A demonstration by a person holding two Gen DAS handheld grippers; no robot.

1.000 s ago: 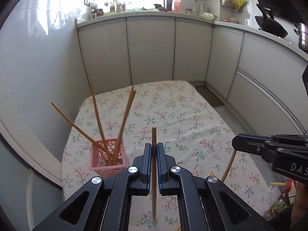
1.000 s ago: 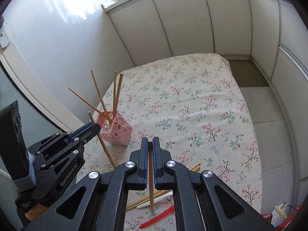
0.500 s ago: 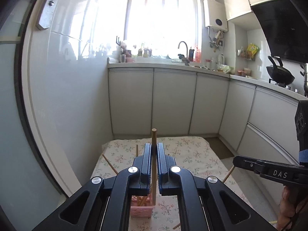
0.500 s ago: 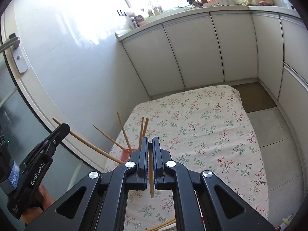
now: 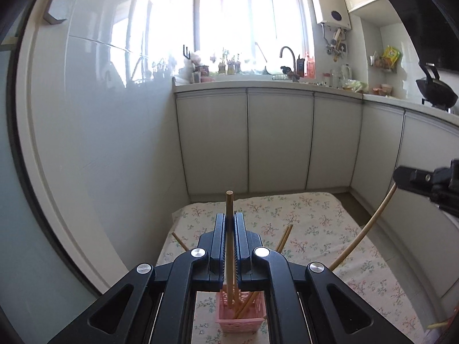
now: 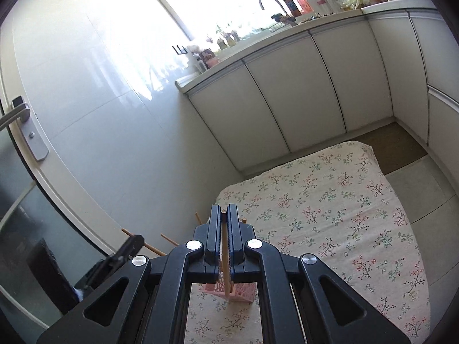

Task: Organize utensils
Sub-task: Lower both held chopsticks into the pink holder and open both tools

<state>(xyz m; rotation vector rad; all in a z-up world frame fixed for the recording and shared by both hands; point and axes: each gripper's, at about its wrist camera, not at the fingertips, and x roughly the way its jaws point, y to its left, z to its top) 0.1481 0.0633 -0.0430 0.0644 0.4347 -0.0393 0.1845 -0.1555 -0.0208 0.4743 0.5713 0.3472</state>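
Left wrist view: the left gripper [image 5: 229, 223], raised since a second ago from above the tablecloth [image 5: 315, 209], now clamps a chopstick [image 5: 229, 200] upright, long axis vertical, lower tip inside the pink basket [image 5: 241, 319] near the table's left edge, so release looks imminent. The right gripper [image 6: 224, 215] likewise pinches its own chopstick [image 6: 225, 263] over the basket.

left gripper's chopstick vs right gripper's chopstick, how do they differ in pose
The left gripper holds its chopstick with the tip well past the fingers and its lower end inside the pink basket. The right gripper's chopstick ends level with the fingertips, lower end seemingly above the basket. Both are wooden and clamped.
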